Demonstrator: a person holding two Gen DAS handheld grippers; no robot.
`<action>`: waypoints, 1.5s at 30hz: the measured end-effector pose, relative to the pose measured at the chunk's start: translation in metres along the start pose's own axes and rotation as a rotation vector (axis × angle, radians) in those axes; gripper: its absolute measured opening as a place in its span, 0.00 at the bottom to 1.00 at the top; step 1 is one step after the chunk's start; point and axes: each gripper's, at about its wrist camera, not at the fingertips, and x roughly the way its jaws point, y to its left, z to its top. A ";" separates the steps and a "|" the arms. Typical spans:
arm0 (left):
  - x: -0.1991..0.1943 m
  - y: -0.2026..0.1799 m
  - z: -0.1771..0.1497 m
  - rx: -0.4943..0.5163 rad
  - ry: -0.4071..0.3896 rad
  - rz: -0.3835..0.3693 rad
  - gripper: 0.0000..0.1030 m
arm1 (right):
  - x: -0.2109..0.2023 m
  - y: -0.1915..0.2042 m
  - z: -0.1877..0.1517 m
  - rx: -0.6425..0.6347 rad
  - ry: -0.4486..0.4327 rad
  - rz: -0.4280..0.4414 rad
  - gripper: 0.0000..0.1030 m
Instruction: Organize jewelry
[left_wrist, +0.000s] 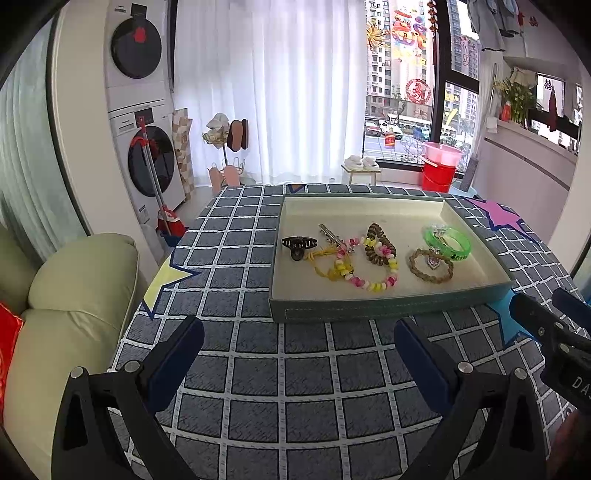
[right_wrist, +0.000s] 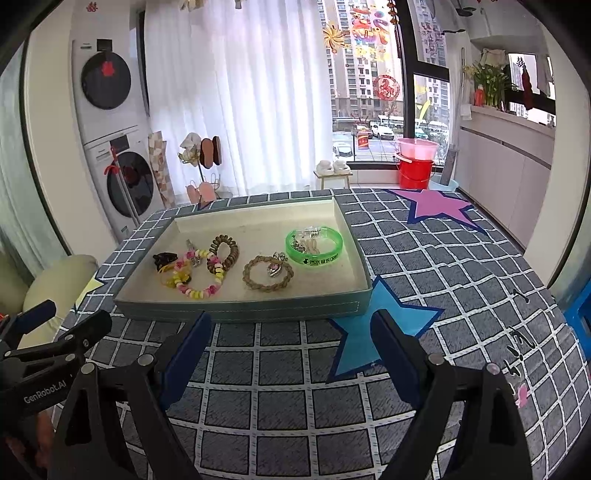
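Observation:
A shallow grey-green tray (left_wrist: 388, 308) (right_wrist: 240, 308) with a cream floor sits on the checked tablecloth. In it lie a black claw clip (left_wrist: 299, 245) (right_wrist: 163, 257), a pink and yellow bead bracelet (left_wrist: 373, 284) (right_wrist: 201, 292), a brown coil hair tie (left_wrist: 376, 240) (right_wrist: 224, 249), a braided brown bracelet with a charm (left_wrist: 430, 266) (right_wrist: 267, 273) and a green bangle (left_wrist: 448, 242) (right_wrist: 314, 245). My left gripper (left_wrist: 299, 338) is open and empty, in front of the tray. My right gripper (right_wrist: 291, 325) is open and empty, close to the tray's near wall.
The tablecloth (left_wrist: 295, 387) has star prints: yellow (left_wrist: 162, 280), blue (right_wrist: 373, 332), pink (right_wrist: 436, 205). A pale sofa (left_wrist: 74, 295) stands left of the table. Stacked washers (left_wrist: 140, 122), a shoe rack, a stool and a red bucket (left_wrist: 439, 173) stand beyond.

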 end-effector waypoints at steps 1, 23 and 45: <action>0.000 0.000 0.000 0.001 0.000 0.001 1.00 | 0.000 0.000 0.000 -0.001 0.001 0.001 0.88; 0.000 -0.005 -0.003 0.004 0.011 0.003 1.00 | 0.001 -0.003 0.000 0.010 0.015 0.002 0.87; -0.003 -0.004 -0.002 0.005 0.009 0.011 1.00 | 0.002 -0.003 -0.002 0.004 0.023 0.002 0.88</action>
